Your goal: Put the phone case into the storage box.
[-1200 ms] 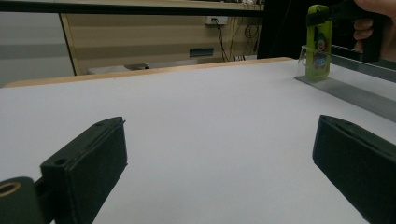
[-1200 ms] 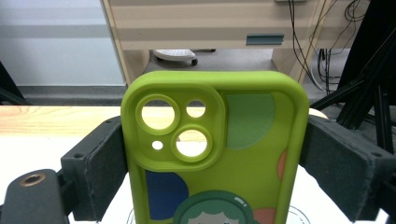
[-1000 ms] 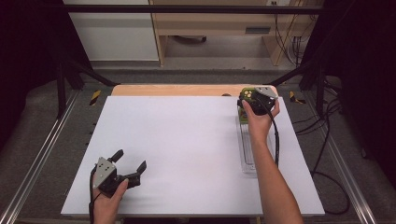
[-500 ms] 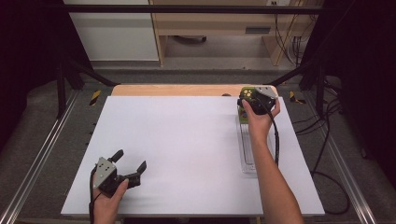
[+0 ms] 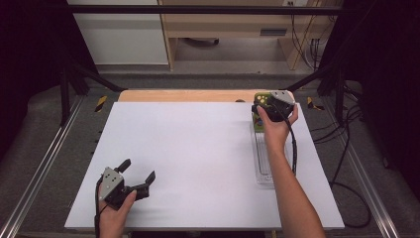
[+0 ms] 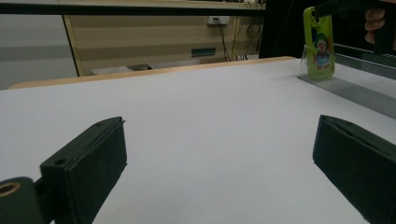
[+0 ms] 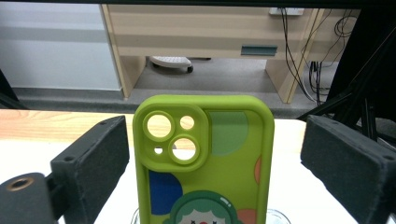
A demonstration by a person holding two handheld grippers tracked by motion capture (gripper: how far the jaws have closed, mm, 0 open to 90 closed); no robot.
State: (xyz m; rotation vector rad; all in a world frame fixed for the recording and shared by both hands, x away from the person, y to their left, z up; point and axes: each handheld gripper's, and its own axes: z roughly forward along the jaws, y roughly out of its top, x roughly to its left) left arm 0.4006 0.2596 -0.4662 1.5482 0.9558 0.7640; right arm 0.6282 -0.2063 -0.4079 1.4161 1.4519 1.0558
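Phone case [image 7: 204, 163]: upright in clear rack [image 5: 265, 166], table's [image 5: 198, 148] far right.
Right gripper [image 7: 212, 158]: jaws spread, flanking case, not touching.
Left gripper [image 5: 134, 177]: jaws spread, empty, near front left, well apart.

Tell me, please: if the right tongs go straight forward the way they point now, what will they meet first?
The green phone case. It stands upright between the open jaws of the right tongs, apart from both, in the far end of a clear rack. Moving on would probably push it; depth is hard to judge.
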